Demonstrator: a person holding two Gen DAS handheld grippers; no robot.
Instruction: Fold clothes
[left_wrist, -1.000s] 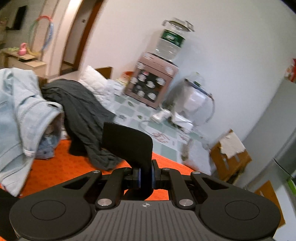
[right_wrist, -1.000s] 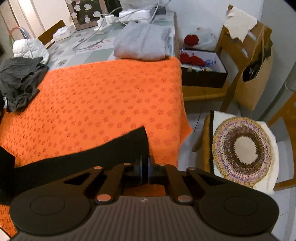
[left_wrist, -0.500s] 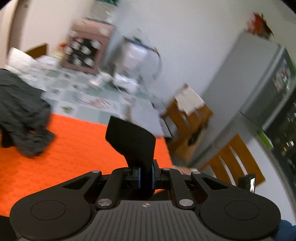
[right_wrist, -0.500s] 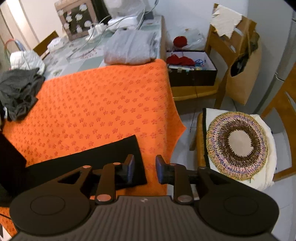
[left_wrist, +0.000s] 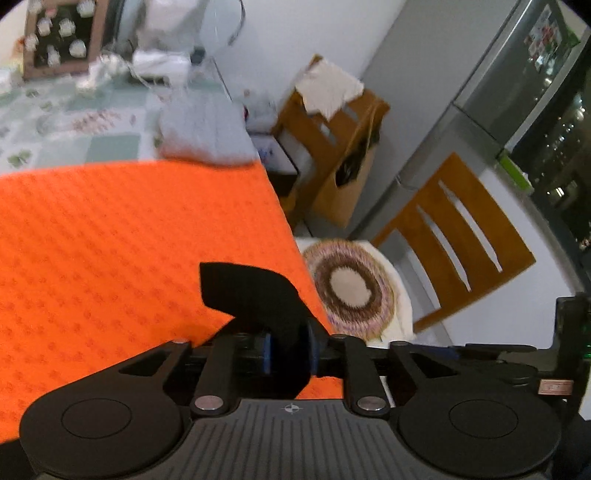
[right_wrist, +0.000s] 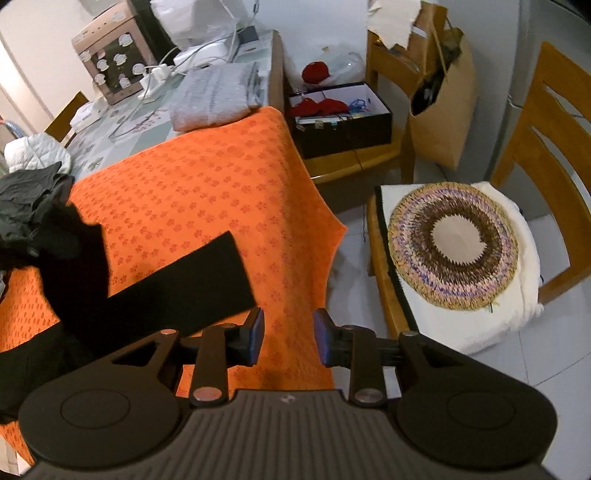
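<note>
A black garment (right_wrist: 166, 280) lies across the near edge of the orange patterned cloth (right_wrist: 207, 184) on the table. My left gripper (left_wrist: 288, 349) is shut on a corner of this black garment (left_wrist: 255, 299), and the cloth sticks up between its fingers above the table's right edge. My right gripper (right_wrist: 288, 341) is open and empty, just right of the garment's flat end, over the cloth's front right corner.
A folded grey garment (right_wrist: 218, 96) lies at the table's far end, a dark grey heap (right_wrist: 29, 195) at the left. A chair with a woven round mat (right_wrist: 454, 243) stands right of the table. A box with red yarn (right_wrist: 340, 114), a paper bag (right_wrist: 443, 96) and a fridge (left_wrist: 498, 92) stand beyond.
My right gripper opened and let go of the black garment, which now lies on the cloth. My left gripper swung right with its garment corner, from the clothes heap toward the chair.
</note>
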